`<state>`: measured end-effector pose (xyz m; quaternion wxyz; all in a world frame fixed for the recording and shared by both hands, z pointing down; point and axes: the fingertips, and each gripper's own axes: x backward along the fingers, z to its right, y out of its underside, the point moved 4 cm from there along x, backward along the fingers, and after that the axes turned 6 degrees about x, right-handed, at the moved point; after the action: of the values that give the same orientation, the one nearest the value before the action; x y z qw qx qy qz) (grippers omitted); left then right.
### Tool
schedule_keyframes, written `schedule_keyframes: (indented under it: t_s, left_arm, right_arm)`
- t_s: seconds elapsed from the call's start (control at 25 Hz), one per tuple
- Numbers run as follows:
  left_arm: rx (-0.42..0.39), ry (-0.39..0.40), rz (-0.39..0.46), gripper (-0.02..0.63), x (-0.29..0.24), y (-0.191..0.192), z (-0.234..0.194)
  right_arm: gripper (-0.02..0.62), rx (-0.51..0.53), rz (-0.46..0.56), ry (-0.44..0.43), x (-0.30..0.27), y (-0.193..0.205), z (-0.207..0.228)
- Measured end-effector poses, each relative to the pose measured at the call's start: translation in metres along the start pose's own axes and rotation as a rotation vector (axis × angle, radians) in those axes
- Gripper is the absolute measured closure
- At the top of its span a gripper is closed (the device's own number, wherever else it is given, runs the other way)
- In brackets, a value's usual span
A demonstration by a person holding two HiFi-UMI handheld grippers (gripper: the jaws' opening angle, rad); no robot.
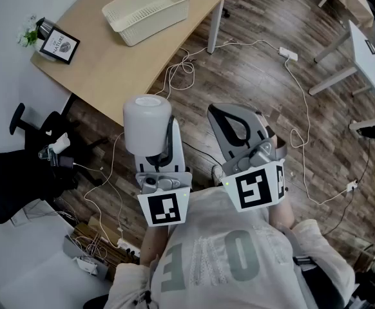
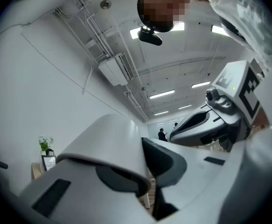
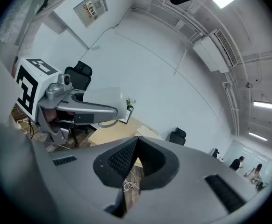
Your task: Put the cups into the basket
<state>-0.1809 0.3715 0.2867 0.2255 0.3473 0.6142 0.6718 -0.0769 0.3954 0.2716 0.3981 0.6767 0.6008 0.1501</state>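
Note:
My left gripper (image 1: 154,143) is held upright in front of the person's chest, shut on a white cup (image 1: 146,120) that stands upside down between its jaws. In the left gripper view the cup (image 2: 103,141) fills the space between the jaws of that gripper (image 2: 126,158). Beside it, my right gripper (image 1: 234,118) is shut with nothing in it; its dark pads (image 3: 122,157) meet tip to tip. The cream slotted basket (image 1: 147,8) stands on the far end of the wooden table (image 1: 110,63), well ahead of both grippers.
A framed picture (image 1: 59,45) and a small plant (image 1: 28,31) stand at the table's left corner. White cables (image 1: 187,63) trail over the wood floor. A black office chair (image 1: 20,166) is at the left, and other desks (image 1: 368,50) at the right.

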Motion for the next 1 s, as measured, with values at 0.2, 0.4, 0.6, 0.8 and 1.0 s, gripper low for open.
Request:
schedule_keyframes:
  t_s: [0.2,0.4,0.6,0.8,1.0]
  left_arm:
    - [-0.004,-0.013,-0.001,0.558,0.003,0.002,-0.006]
    - [-0.014,-0.047,0.003,0.557,0.014,-0.001,-0.023]
    - [-0.023,-0.071,-0.001,0.557,0.033,-0.003,-0.047]
    - [-0.015,-0.068,-0.004,0.557,0.05,-0.003,-0.082]
    - [0.0,-0.07,-0.013,0.557,0.056,-0.002,-0.117]
  right_arm:
    - [0.597,0.003,-0.002,0.011,0.001,0.0,-0.001]
    - [0.597,0.003,-0.007,0.0,-0.001,-0.004,-0.007]
    - [0.597,-0.02,0.011,0.005,-0.012,-0.022,-0.018]
    - [0.597,0.005,0.006,0.013,-0.034,-0.045,-0.041]
    - [0.597,0.005,-0.043,-0.016,-0.055,-0.056,-0.061]
